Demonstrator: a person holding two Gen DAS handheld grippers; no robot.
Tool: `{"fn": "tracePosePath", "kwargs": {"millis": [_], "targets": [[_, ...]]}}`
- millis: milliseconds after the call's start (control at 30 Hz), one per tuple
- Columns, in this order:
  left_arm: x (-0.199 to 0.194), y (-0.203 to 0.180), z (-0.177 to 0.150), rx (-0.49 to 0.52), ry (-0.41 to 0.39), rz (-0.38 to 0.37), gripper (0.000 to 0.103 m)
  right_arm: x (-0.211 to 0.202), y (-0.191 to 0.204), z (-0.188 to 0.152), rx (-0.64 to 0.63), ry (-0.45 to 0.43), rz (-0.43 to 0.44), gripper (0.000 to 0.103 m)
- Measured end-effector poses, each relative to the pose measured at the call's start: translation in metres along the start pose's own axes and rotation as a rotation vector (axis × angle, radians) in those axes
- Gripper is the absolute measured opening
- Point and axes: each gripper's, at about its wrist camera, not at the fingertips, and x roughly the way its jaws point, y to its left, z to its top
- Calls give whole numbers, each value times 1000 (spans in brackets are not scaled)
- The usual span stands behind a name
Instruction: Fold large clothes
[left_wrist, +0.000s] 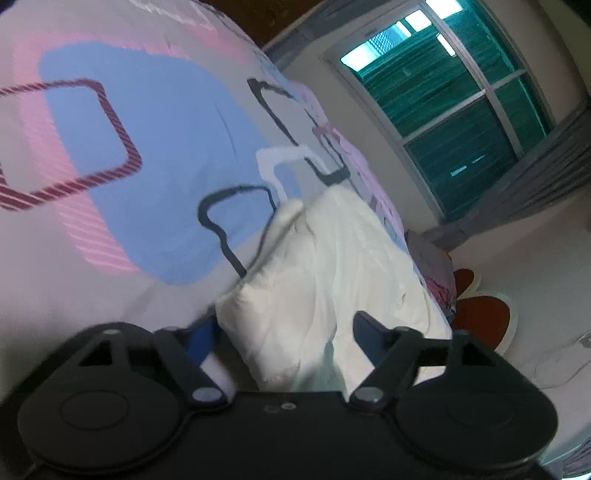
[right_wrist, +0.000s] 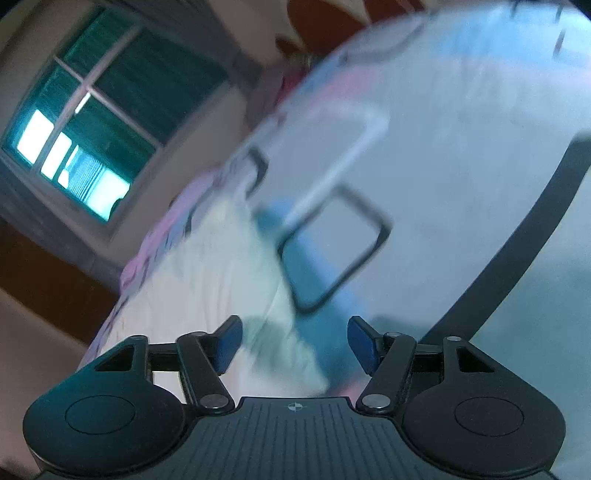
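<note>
On the bed's patterned sheet (left_wrist: 147, 155), the cream garment (left_wrist: 332, 266) lies lower centre in the left wrist view, its long axis running away toward the upper right. The left gripper (left_wrist: 284, 336) straddles its near end, fingers spread, pinching nothing. The right gripper (right_wrist: 293, 343), also spread and empty, has the cloth's edge just ahead, slightly left.
</note>
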Motion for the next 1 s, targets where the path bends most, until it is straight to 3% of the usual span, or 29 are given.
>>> {"fn": "tracePosePath", "kwargs": {"millis": [33, 67, 200, 333, 433, 500, 567, 633, 733, 1000], "targets": [[1, 1, 1, 4, 11, 0, 76, -4, 6, 4, -34, -22, 1, 56], [3, 1, 1, 4, 22, -5, 71, -6, 13, 7, -66, -34, 16, 39], [13, 0, -7, -6, 55, -31, 63, 7, 42, 4, -193, 6, 60, 16], [27, 4, -7, -27, 44, -68, 61, 42, 51, -8, -289, 90, -15, 16], [36, 13, -1, -73, 48, -94, 47, 65, 41, -12, -276, 144, -97, 16], [40, 13, 0, -46, 57, -98, 39, 71, 45, -11, -287, 151, -126, 16], [39, 14, 0, -39, 68, -107, 37, 60, 57, -9, -280, 110, -146, 16], [37, 15, 1, -30, 76, -123, 37, 44, 81, -12, -294, 56, -108, 16], [37, 16, 0, -26, 83, -125, 44, 39, 119, -25, -345, 52, -42, 16], [36, 17, 4, -39, 92, -133, 34, 74, 219, -96, -541, 198, 82, 16]]}}
